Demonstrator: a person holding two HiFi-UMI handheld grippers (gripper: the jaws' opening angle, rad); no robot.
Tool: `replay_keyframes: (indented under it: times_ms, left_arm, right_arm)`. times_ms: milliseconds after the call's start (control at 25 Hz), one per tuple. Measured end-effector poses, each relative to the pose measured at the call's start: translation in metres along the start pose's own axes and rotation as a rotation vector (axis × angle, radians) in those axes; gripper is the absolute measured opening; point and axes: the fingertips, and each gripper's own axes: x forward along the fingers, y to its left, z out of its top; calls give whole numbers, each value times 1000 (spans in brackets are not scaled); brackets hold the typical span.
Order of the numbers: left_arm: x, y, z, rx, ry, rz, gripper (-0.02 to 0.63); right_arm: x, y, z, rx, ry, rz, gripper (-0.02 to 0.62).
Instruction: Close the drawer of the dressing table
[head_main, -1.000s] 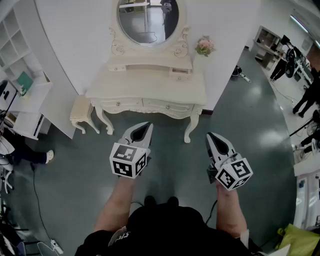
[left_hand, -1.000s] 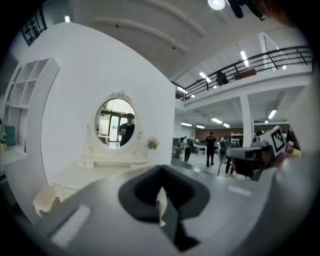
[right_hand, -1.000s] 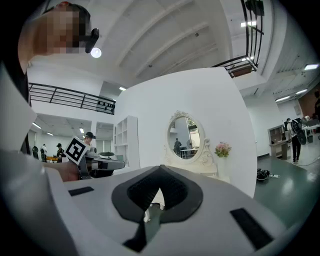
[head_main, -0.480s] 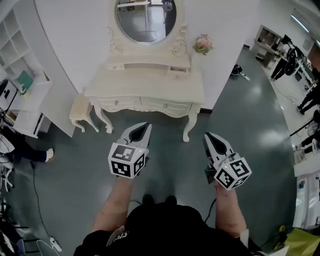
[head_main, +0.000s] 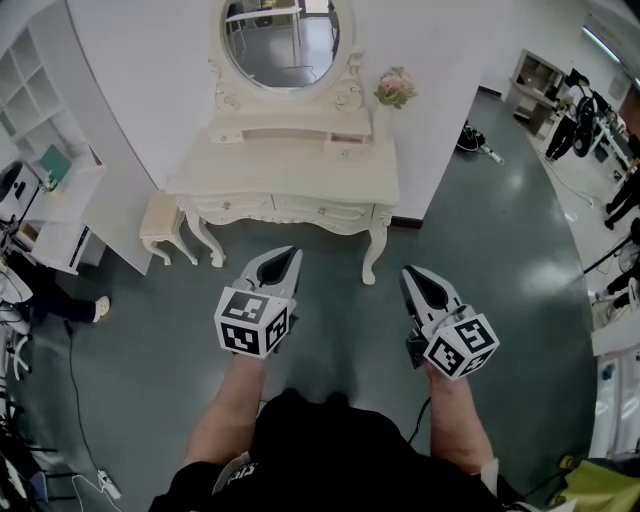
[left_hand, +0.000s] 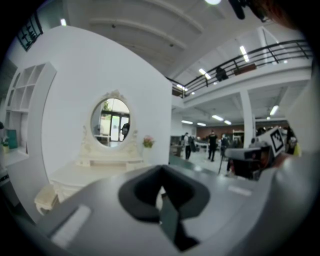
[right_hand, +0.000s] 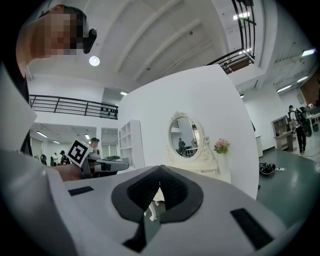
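Head view: your left gripper (head_main: 289, 254) and right gripper (head_main: 410, 273) were closed on nothing, well short of the dressing table (head_main: 285, 172); its upper-right drawer (head_main: 346, 143) looked ajar and wanted a square push.

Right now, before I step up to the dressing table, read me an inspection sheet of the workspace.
Surface: the dressing table top looks bare, with dark green floor in front of it.
Job's things: front drawers are too small to tell which one is open.
Clutter: a stool stands by the table's left legs, and flowers sit to the right of the mirror.
Grippers: left gripper and right gripper are both shut, empty and short of the table.
Cables: one thin cable lies on the floor at left.
Surroundings: shelf unit at left, people far right.
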Motion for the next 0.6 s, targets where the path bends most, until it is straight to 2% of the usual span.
replay_keyframes:
  times_ms: [360, 600]
  left_arm:
    - [8, -24, -7, -10, 15, -9, 11]
    - [19, -25, -3, -4, 9, -25, 11]
  right_arm:
    - [-11, -5, -7, 42, -1, 25, -5]
    - [-11, -17, -11, 59, 11, 8, -5]
